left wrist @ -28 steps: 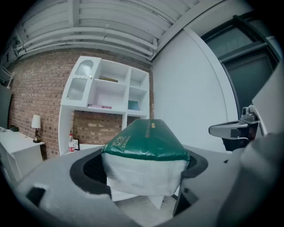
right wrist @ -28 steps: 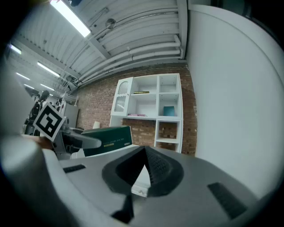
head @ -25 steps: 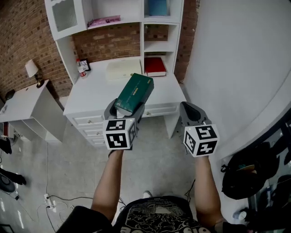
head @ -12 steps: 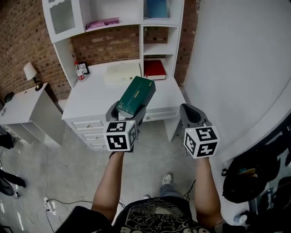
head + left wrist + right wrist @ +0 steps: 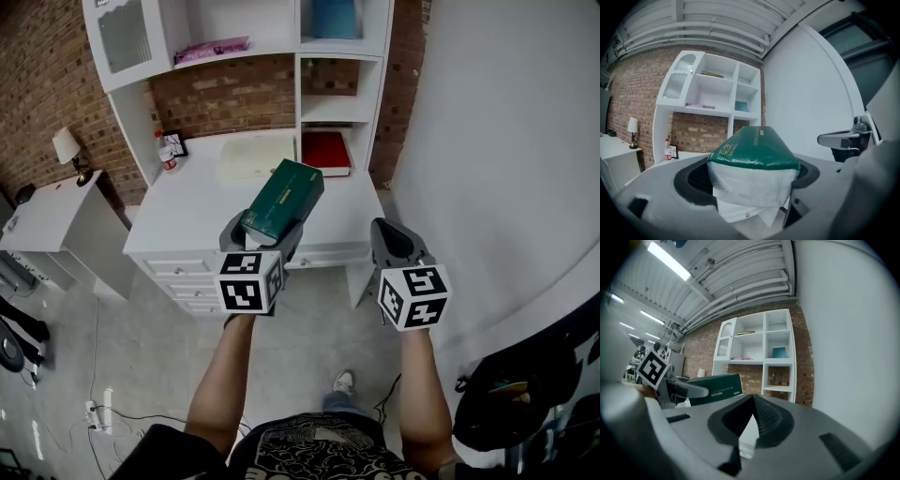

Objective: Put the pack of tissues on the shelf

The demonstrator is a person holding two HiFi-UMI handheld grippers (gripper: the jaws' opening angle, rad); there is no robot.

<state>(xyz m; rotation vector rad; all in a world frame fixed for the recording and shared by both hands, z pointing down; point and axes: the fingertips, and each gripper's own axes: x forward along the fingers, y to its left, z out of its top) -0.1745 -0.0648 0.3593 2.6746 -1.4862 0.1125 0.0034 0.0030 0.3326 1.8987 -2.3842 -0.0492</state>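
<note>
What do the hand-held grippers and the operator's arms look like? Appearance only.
The left hand-held gripper and right hand-held gripper have grey moulded bodies with dark ribbed pads. Each carries a white cube with black square markers. No cables show. Arms bare; the person wears a black shirt with pale print.

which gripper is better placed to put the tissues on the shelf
Left. The left gripper is shut on the tissues and points toward the shelf ahead. The right gripper is shut and empty, so it would have to take the pack first.
</note>
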